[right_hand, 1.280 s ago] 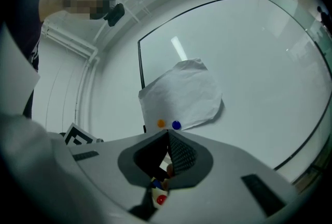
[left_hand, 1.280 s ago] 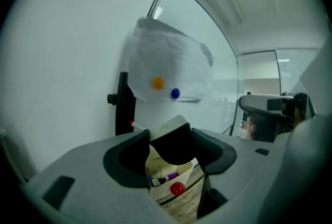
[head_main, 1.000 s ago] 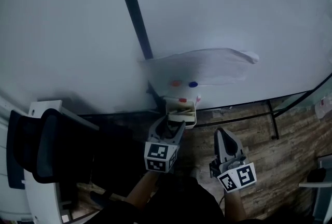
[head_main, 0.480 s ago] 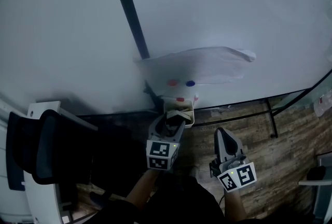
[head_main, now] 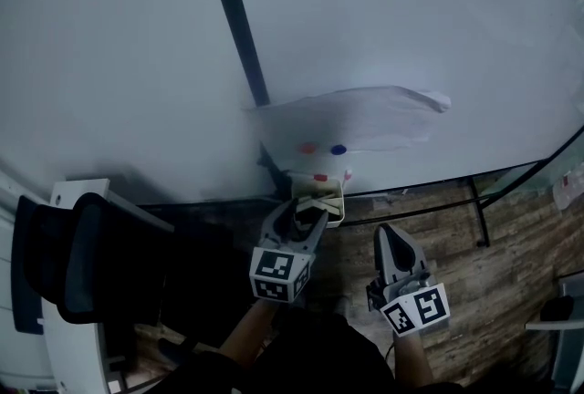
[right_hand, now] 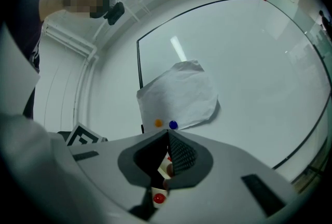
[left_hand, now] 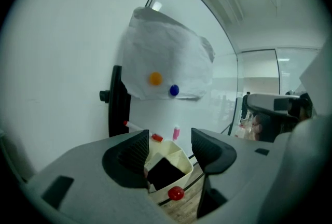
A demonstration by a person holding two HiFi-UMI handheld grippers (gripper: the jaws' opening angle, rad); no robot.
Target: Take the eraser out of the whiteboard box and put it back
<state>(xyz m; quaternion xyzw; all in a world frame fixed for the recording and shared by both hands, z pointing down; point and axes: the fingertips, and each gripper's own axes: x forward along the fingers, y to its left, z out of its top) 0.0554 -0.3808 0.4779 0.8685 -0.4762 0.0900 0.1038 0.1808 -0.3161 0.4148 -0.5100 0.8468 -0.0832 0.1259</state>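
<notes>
Barely anything had shifted since the earlier frame: the left claw (head_main: 308,217) stayed at the mouth of the whiteboard box (head_main: 321,191), with only its marker cube (head_main: 274,275) swung slightly leftward. In the left gripper view this claw (left_hand: 169,148) stood wide, its jaws apart and holding nothing. The black eraser (left_hand: 166,172) showed between them but beyond them, untouched, leaning inside the cream box (left_hand: 188,164) in its nearer part. The right claw (head_main: 391,242) hung back to the right, well apart from the box, and its own view showed the claw (right_hand: 167,153) pressed closed on nothing. The step in hand looked to be the reach for the eraser. To do it well, the left claw would probably need to go in along the eraser's lean with the jaws kept wide enough to straddle it. It should close on the flat faces and draw out along the opening, since the box seemed to hang lightly on the board and could be knocked. A red magnet (left_hand: 175,193) sat on the box's near wall, and a red-capped marker (left_hand: 139,127) lay just behind it. No surface carried these things. The box hung low on a whiteboard (head_main: 411,18), right of its black post (head_main: 233,14) and below a sheet of paper (head_main: 356,119) pinned by an orange magnet (left_hand: 155,78) and a blue magnet (left_hand: 174,90). Wood-plank floor (head_main: 493,292) lay beneath, and a black office chair (head_main: 82,264) stood at the near left.
</notes>
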